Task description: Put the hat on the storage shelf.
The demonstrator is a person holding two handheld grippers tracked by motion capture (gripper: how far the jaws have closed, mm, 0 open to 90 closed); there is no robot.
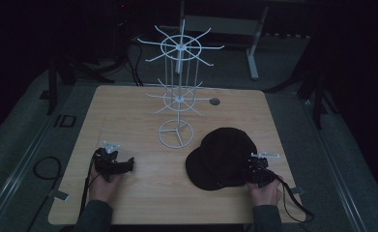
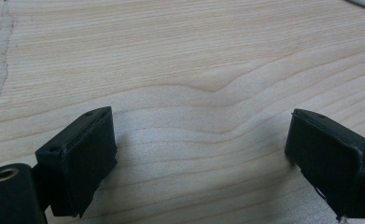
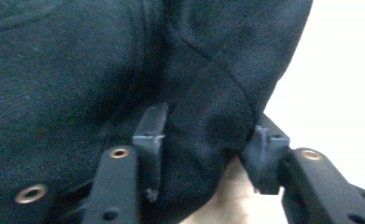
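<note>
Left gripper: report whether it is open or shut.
Open. The left gripper has its jaws standing wide apart over bare table, with nothing between them.

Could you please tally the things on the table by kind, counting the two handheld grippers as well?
Black cap: 1
White wire rack: 1
Grippers: 2, the left gripper and the right gripper
Total: 4

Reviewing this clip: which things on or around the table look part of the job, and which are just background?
Likely in play:
black cap, its edge between the right gripper jaws
white wire rack
left gripper, open over bare table

Background:
desk frame behind
floor cable
</note>
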